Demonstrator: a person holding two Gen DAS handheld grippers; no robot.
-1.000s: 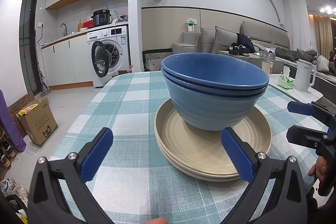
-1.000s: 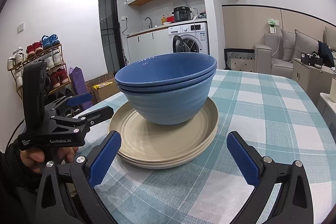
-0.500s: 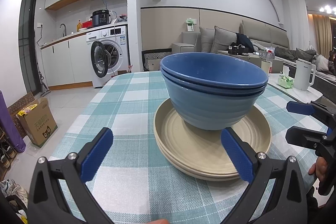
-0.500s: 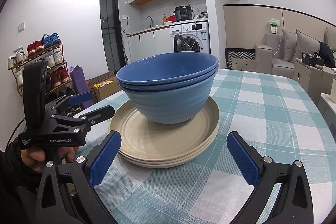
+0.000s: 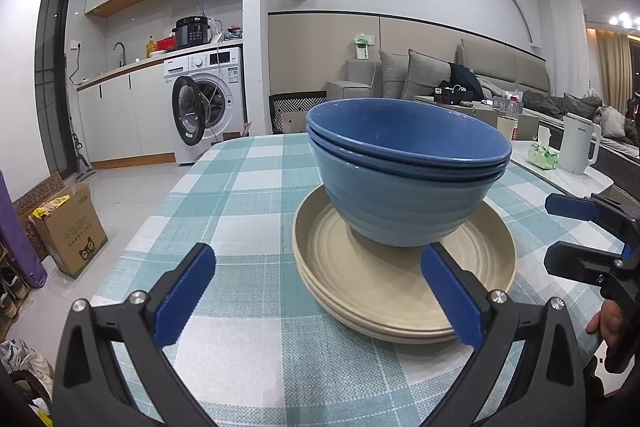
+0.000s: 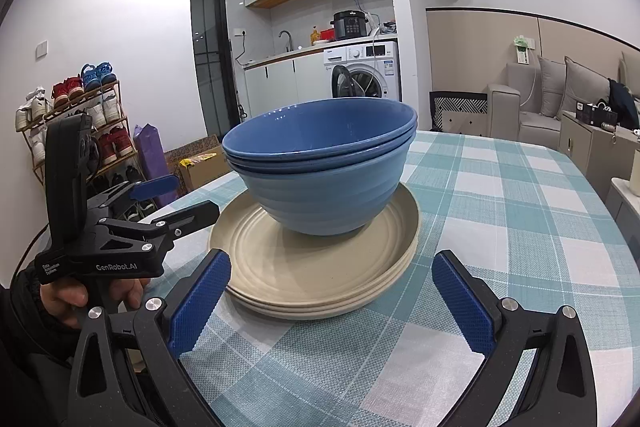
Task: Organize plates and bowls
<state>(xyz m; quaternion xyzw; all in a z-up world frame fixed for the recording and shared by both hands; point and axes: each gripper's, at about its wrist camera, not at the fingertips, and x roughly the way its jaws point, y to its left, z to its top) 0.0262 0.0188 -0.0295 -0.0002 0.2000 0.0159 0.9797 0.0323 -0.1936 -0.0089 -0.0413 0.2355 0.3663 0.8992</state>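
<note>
- My left gripper [image 5: 316, 301] and right gripper [image 6: 330, 301] both gape wide, empty.
- Nested blue bowls [image 5: 404, 179] sit on stacked beige plates [image 5: 400, 279] just ahead (bowl count unclear).
- Checked tablecloth [image 6: 500, 227] beneath; washing machine [image 5: 206, 103] beyond.

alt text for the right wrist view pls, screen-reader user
Nested blue bowls sit on a stack of beige plates on a teal checked tablecloth. The right gripper, jaws open, frames the stack from the front edge; the left gripper, hand-held, is open at the left. Kitchen and sofa behind.
</note>
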